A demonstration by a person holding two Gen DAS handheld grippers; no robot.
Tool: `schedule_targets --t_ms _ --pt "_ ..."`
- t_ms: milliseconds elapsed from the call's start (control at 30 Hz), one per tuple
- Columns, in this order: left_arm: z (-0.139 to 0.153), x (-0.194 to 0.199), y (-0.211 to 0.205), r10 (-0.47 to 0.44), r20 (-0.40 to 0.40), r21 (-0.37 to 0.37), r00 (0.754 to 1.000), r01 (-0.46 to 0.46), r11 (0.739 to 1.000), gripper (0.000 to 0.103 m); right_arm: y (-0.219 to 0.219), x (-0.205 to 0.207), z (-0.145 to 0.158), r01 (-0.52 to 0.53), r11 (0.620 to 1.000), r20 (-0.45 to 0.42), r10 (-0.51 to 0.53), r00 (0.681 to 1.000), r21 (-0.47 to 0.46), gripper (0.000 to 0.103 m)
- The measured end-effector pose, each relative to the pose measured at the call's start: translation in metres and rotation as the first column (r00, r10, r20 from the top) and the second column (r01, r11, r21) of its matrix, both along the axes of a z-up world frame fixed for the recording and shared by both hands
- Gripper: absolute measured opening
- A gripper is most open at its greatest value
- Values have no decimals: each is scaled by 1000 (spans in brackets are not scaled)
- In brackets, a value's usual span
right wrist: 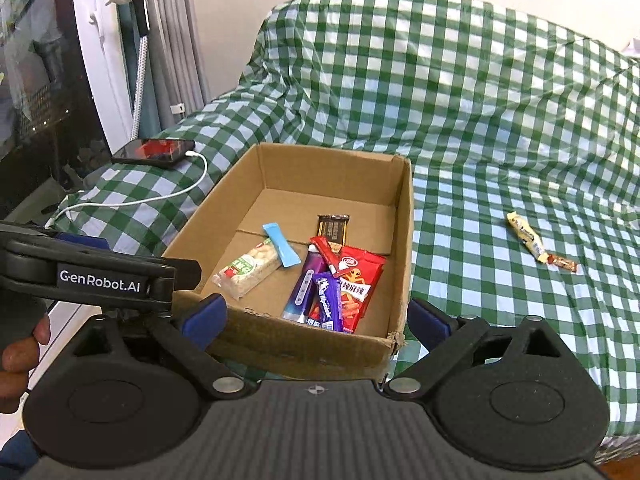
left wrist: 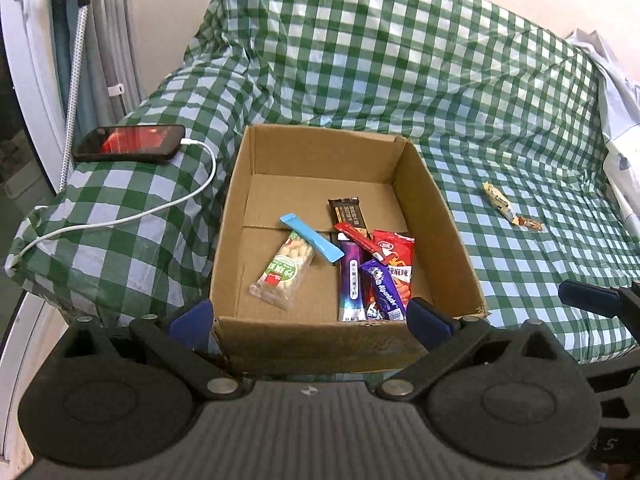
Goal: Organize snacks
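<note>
From the left wrist view, the left gripper hung wide and empty at the near wall of the cardboard box, where most snacks lay.

From the right wrist view, the right gripper, fingers wide, held nothing. Two stray snacks lay right on the checkered cloth, well apart from the box; fetching them looked next.

You have one cardboard box holding seven snack packets, perhaps more underneath, two wrapped candies at right, and one phone at left.
</note>
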State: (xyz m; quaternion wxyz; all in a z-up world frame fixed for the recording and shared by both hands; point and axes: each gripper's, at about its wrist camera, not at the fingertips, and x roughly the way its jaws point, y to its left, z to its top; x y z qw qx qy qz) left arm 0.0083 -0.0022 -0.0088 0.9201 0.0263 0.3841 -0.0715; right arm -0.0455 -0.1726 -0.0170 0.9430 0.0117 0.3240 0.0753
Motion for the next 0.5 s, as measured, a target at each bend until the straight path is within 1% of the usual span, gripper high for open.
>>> schedule_targets --t_ms 233,500 --pt "7 -12 -3 -6 26 3 1000 5 1000 103 -3 -16 5 9 1000 32 -9 999 7 98" --pt "15 -19 -5 -15 49 6 999 14 1000 103 -6 -24 8 24 1000 52 -25 998 18 98"
